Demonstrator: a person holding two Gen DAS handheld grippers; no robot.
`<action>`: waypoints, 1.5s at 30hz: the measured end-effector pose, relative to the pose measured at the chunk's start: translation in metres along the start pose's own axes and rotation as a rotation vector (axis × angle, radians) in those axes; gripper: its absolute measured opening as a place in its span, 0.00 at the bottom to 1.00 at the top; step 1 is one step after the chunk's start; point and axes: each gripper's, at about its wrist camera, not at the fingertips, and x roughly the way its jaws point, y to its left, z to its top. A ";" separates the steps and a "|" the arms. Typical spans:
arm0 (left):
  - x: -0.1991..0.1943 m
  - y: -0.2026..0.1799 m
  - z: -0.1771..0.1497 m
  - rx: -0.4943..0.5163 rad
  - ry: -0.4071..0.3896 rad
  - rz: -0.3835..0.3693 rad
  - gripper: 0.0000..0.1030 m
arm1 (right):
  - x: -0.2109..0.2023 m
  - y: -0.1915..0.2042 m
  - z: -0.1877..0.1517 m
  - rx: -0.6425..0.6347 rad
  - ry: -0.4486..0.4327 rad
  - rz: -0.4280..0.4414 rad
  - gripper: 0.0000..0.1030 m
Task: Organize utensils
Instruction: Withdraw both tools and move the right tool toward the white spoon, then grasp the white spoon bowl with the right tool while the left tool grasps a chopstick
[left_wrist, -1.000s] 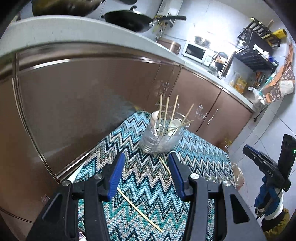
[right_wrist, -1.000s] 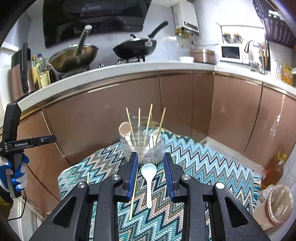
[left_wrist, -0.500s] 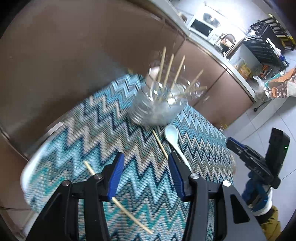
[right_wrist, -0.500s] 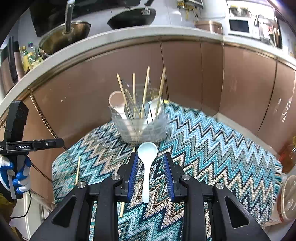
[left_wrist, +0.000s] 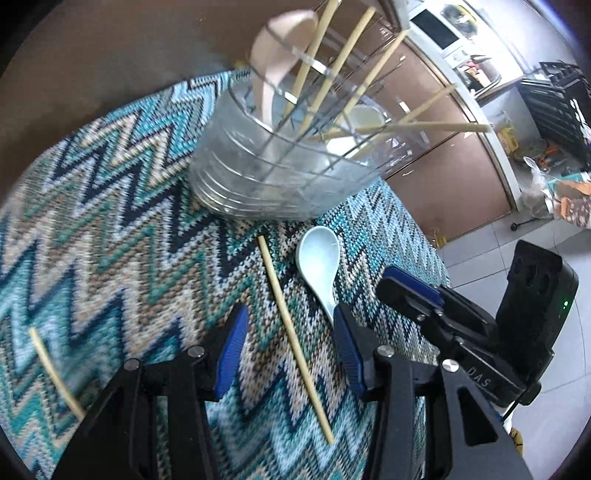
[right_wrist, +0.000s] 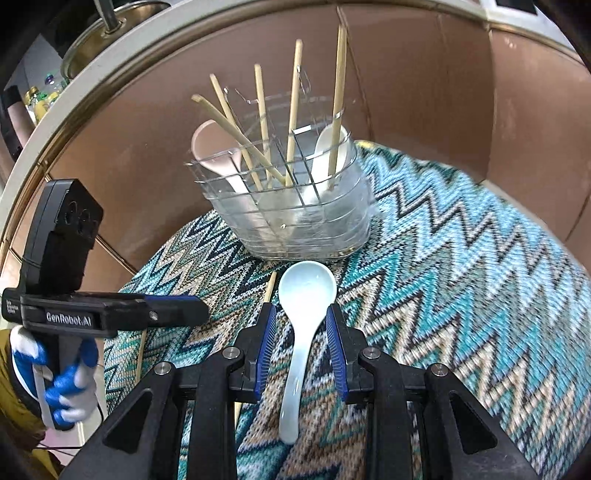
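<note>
A clear divided utensil holder (left_wrist: 273, 166) (right_wrist: 295, 206) stands on the zigzag cloth (left_wrist: 110, 229) (right_wrist: 461, 266), with several chopsticks, a pink spoon (right_wrist: 210, 144) and a white spoon upright in it. In front of it lie a loose chopstick (left_wrist: 291, 332) and a pale spoon (left_wrist: 319, 262) (right_wrist: 306, 288). My left gripper (left_wrist: 290, 350) straddles that chopstick; its jaws are closing and its pads are clear of the stick. My right gripper (right_wrist: 301, 347) stands open low around the spoon's handle, with gaps on both sides. Each gripper shows in the other's view.
Another chopstick (left_wrist: 55, 373) lies at the cloth's left edge. Brown cabinet fronts (right_wrist: 147, 155) rise right behind the holder, under a pale countertop (right_wrist: 55, 122). A gloved hand (right_wrist: 55, 380) holds the left gripper. Tiled floor (left_wrist: 517, 240) lies beyond the cloth.
Both grippers came down and forward toward the cloth. The left one shifted from beside the left chopstick to over the middle chopstick. The right one lowered around the pale spoon.
</note>
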 end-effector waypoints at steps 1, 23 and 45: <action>0.004 -0.001 0.002 -0.005 0.006 0.004 0.42 | 0.006 -0.003 0.003 0.000 0.010 0.006 0.28; 0.051 -0.007 0.018 -0.009 0.075 0.081 0.30 | 0.077 -0.023 0.028 -0.019 0.109 0.070 0.19; 0.006 -0.044 -0.015 0.075 -0.156 0.022 0.05 | 0.011 0.031 -0.005 -0.152 0.028 -0.086 0.06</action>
